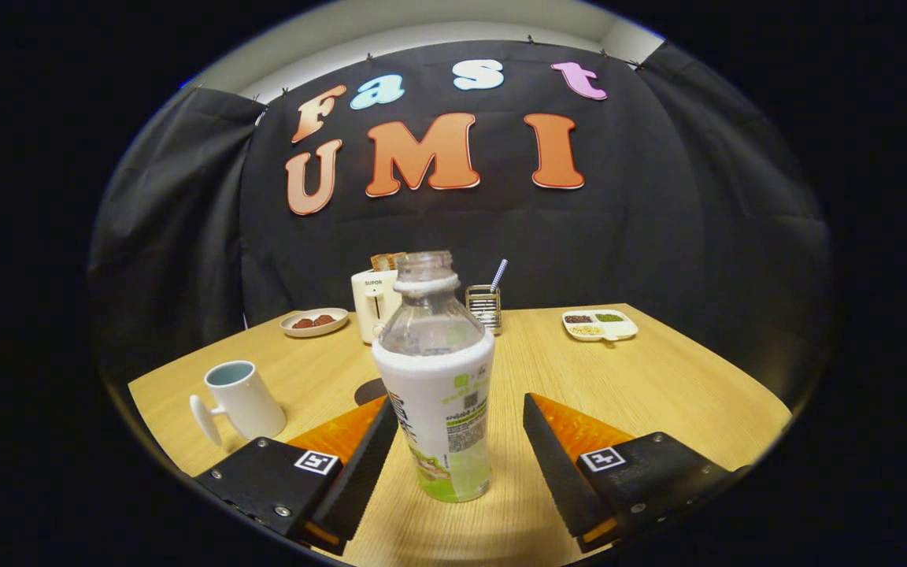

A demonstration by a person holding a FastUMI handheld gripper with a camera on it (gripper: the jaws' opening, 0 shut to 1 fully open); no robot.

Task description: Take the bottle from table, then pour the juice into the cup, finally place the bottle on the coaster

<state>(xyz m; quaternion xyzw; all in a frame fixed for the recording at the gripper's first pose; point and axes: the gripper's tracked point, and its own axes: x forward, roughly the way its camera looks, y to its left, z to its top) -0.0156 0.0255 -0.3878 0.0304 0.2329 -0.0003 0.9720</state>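
Observation:
An uncapped clear bottle point(439, 378) with a white and green label stands upright on the wooden table point(658, 386). It sits between the fingers of my gripper point(460, 405), which is open. The left finger is close against the bottle's side, while a clear gap separates the right finger from it. A white mug point(238, 398), its handle turned toward me, stands to the left, beyond the left finger. A dark round coaster point(369, 390) lies just behind the left fingertip, partly hidden by the finger and the bottle.
At the back of the table stand a white toaster point(372, 304) with bread in it, a small plate of red food point(314, 322), a metal holder with a striped straw point(485, 307) and a divided white tray point(600, 324) of grains. Black cloth walls close the booth.

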